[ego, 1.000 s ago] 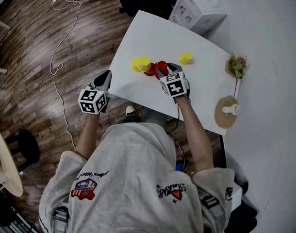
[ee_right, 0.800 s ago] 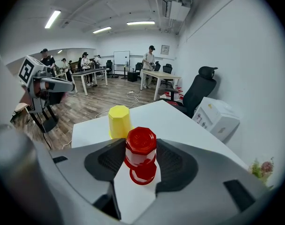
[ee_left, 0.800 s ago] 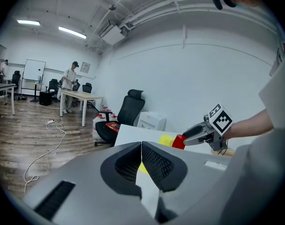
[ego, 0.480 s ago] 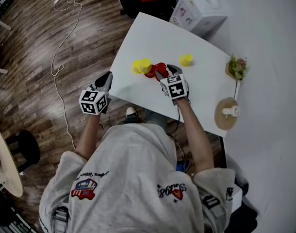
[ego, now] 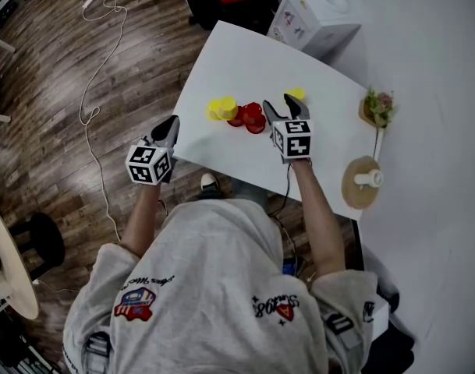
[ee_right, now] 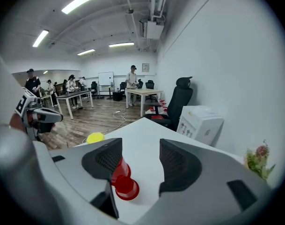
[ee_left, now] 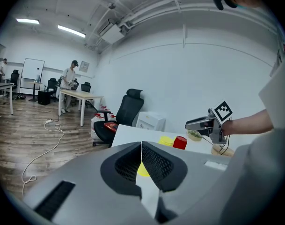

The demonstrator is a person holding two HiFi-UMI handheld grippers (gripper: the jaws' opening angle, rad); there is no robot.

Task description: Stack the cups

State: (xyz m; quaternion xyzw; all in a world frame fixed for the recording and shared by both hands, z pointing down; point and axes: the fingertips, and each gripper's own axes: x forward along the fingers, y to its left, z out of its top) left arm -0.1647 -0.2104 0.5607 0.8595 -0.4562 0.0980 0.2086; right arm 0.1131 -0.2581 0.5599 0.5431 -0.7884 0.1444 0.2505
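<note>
So the right hand-held gripper [ego: 282,106] hangs over the table [ego: 245,53] with its jaws apart. They've just been opening, and nothing's between them. The red cup stack [ego: 249,117] sits on the table just to its left, and in the right gripper view it shows low beside the left jaw, outside the gap. The yellow cups [ego: 221,107] are right next to the red ones, further left, and one more yellow cup [ego: 297,93] pokes out at the gripper's far side. The left hand-held gripper [ego: 171,125] is pinched together on nothing at the table's near-left edge, well apart from the cups.
</note>
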